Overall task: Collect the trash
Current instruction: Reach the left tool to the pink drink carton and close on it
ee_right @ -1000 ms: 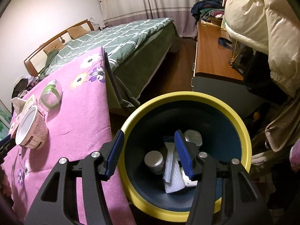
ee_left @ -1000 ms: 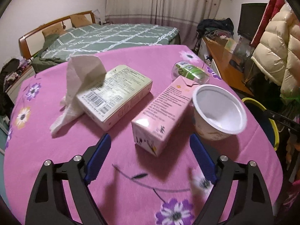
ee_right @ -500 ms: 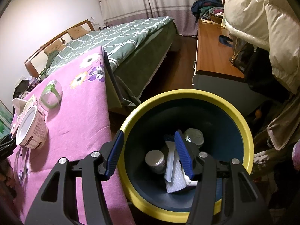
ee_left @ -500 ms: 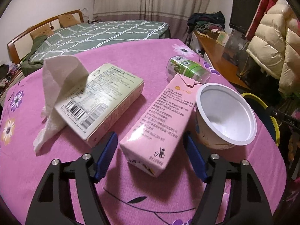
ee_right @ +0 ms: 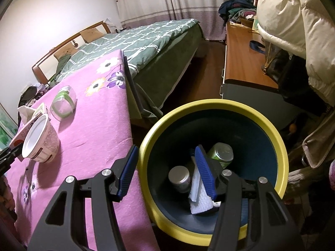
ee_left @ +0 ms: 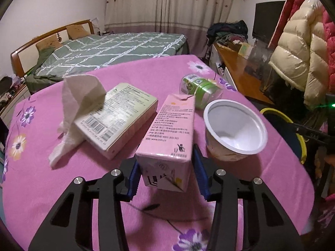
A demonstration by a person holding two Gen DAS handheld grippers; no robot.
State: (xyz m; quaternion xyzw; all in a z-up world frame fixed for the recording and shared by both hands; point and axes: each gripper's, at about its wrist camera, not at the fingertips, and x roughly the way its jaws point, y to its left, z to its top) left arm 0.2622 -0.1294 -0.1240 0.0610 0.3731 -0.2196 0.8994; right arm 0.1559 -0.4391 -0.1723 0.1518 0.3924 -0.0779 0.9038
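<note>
A pink carton [ee_left: 171, 138] lies on the pink flowered table. My left gripper [ee_left: 165, 171] has closed around its near end, with both blue pads against its sides. Beside it lie a flat pale box [ee_left: 117, 117] with a crumpled white tissue [ee_left: 77, 104], a white empty cup [ee_left: 234, 129] and a green-labelled bottle [ee_left: 201, 90] on its side. My right gripper [ee_right: 167, 173] is open and empty over the yellow-rimmed dark bin [ee_right: 211, 108], which holds cans and white paper.
The bin [ee_left: 293, 133] stands past the table's right edge. A bed [ee_left: 108, 48] lies behind the table. A wooden desk [ee_right: 245, 62] and hanging puffy coats [ee_right: 293, 21] stand at the right. The cup [ee_right: 39, 140] and bottle [ee_right: 62, 104] show near the table edge.
My left gripper moved forward over the table and its jaws closed in around the near end of the pink carton. My right gripper stayed open over the bin, shifting only slightly.
</note>
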